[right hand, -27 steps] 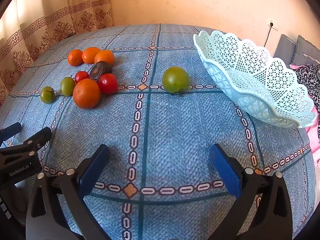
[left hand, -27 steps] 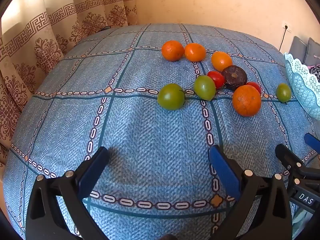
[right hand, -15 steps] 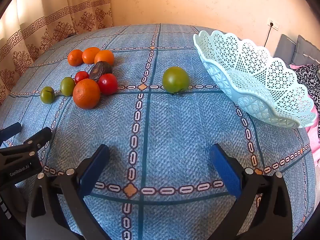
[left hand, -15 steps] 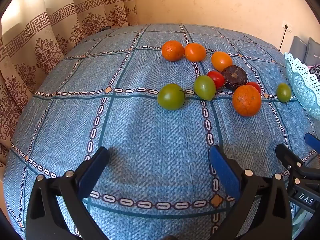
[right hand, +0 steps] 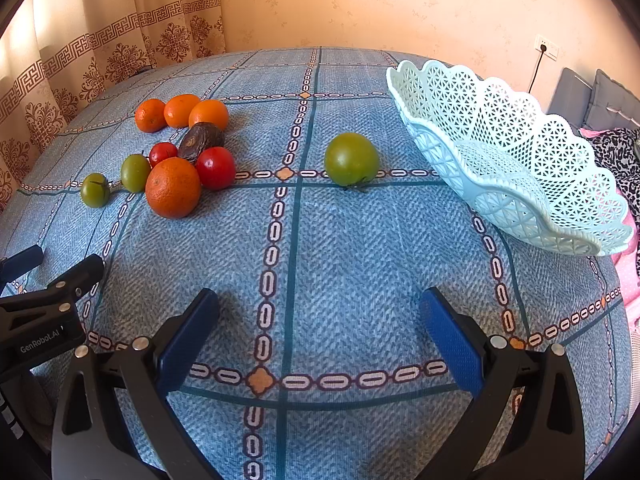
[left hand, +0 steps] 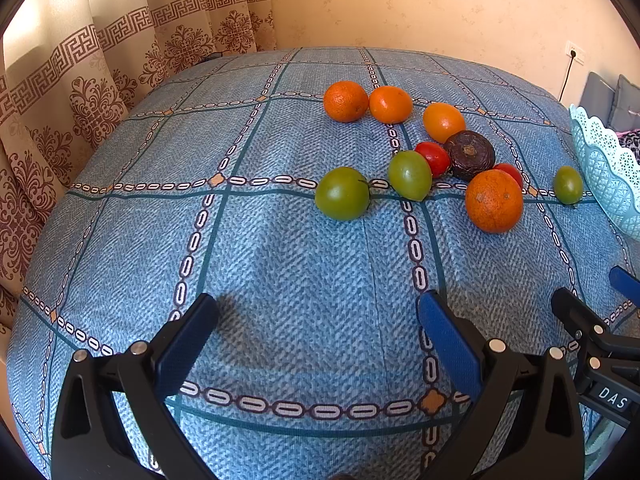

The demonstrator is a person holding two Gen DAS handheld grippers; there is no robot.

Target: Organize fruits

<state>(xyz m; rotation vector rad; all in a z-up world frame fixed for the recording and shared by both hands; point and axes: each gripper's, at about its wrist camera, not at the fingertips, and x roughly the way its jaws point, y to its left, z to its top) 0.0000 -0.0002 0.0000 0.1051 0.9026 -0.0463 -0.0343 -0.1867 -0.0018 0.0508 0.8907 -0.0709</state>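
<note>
Both the left gripper and right gripper gape fully, empty (nothing between them); the lone green tomato, probably firm, smooth and roll-prone, wants gentle pinching across its middle.

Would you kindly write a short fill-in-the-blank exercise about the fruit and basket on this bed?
1. The lattice basket holds ____ fruit.
2. The lone green tomato nearest the basket lies on the ____ bedspread.
3. Both the left gripper and the right gripper are ____.

Missing words: no; blue; open
</note>
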